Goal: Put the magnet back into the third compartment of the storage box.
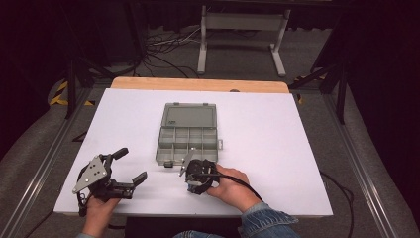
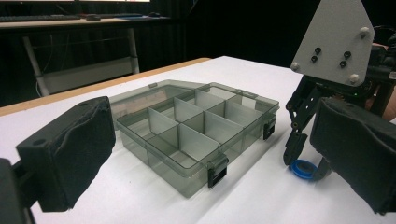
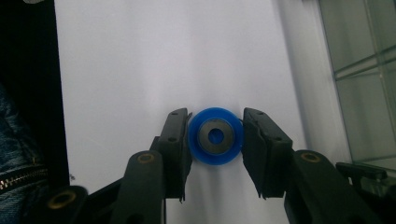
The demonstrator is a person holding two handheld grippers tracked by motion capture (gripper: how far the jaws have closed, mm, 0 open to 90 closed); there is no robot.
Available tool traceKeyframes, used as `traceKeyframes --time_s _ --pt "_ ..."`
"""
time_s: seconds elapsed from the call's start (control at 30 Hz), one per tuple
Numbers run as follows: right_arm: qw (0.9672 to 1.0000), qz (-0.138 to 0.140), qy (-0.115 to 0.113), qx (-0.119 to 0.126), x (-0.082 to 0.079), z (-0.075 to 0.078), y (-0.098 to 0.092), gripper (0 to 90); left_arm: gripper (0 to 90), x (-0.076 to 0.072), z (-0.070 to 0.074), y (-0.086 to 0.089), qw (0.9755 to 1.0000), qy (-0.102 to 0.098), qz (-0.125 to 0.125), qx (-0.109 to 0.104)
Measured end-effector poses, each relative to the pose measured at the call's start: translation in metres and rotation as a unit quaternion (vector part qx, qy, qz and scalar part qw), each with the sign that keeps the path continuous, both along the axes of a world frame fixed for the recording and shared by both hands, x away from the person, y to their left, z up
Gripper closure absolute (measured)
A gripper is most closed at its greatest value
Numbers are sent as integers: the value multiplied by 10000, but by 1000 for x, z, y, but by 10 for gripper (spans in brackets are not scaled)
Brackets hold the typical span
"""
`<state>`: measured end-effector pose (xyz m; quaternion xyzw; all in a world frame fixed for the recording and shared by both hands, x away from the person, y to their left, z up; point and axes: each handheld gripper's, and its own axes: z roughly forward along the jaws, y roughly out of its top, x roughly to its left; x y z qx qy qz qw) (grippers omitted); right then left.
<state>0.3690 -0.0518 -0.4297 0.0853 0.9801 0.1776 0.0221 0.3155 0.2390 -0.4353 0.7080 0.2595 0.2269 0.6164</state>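
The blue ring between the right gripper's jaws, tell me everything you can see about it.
The blue ring is a small flat disc, blue and plastic-looking, with a grey, metal-looking inner ring around a small centre hole. It lies flat on the white table, near the front edge of the open grey compartment box. The right gripper points down over it with one black jaw on each side, at or very near its rim; whether they are pressing it cannot be told.

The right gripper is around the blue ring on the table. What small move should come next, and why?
Probably close the right gripper a little more, then lift. Its jaws flank the blue ring, which lies flat on the white table, and the open organizer box beside it looks empty.
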Motion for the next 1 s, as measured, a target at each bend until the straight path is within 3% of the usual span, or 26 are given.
traceKeyframes --time_s 0.23,1.0 --pt "9998 -41 -25 187 -1 5 -2 623 7 0 0 0 10000 -2 -2 -1" --pt "9959 -326 -272 804 8 53 -23 621 7 0 0 1 10000 4 0 -25"
